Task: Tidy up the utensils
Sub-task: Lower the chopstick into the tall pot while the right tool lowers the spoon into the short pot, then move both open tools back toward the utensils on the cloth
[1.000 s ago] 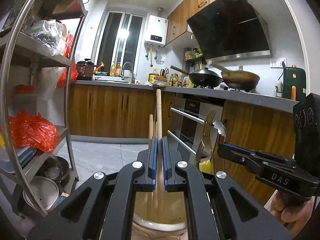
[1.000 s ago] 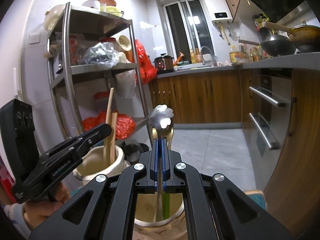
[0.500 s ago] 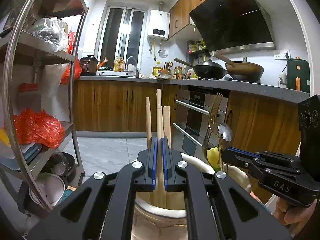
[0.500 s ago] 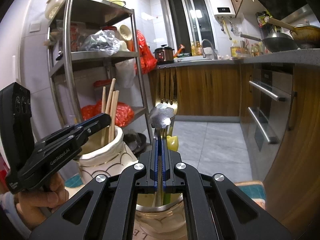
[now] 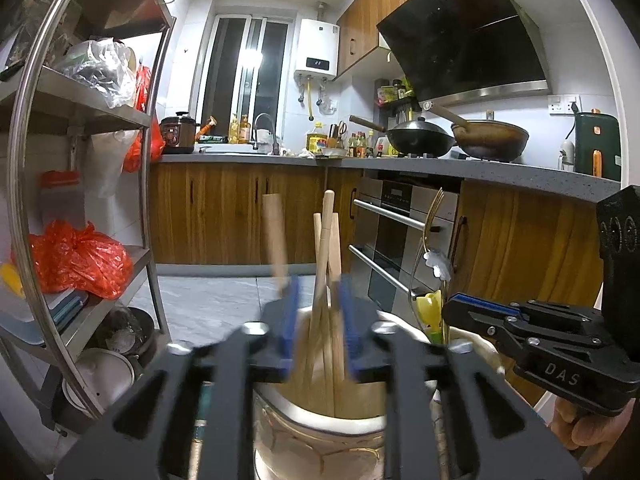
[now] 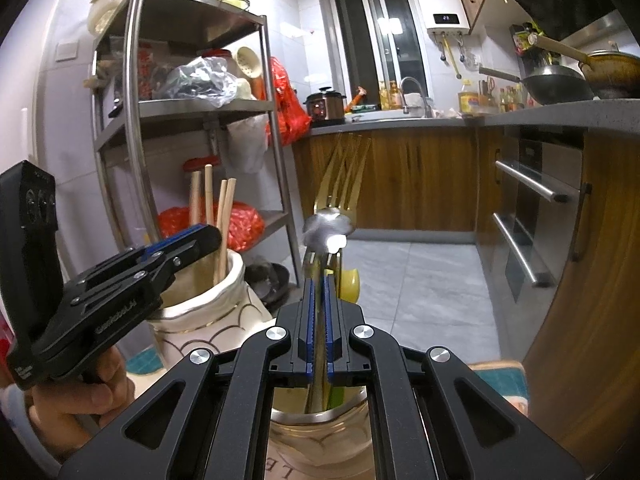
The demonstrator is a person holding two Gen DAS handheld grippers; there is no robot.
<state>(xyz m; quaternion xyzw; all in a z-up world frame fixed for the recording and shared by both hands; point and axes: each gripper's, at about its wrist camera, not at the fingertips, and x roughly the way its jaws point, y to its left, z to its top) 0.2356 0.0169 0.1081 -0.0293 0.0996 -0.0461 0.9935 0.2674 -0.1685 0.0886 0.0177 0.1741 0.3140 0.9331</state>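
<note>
Since a second ago, our left gripper has gone from clamped on a wooden stick to parted: its blue pads are opening, blurred with motion, and the wooden chopsticks now lean loose between them without being pressed. One stick has tipped away to the left.

Around us is a kitchen with wooden cabinets, a steel shelf rack on the left holding red plastic bags, and an oven front on the right.

Directly below the left gripper stands a white ceramic jar; the chopsticks stand inside it, ends up. Just beside it, to the right, is a second holder with a gold rim, under our right gripper.

Our right gripper's blue pads are nearly together, closed on the thin handle of a silver spoon that stands upright in this holder. A gold fork rises behind the spoon, tines up, and something yellow sits beside them.

A hand grips the left tool's handle.
</note>
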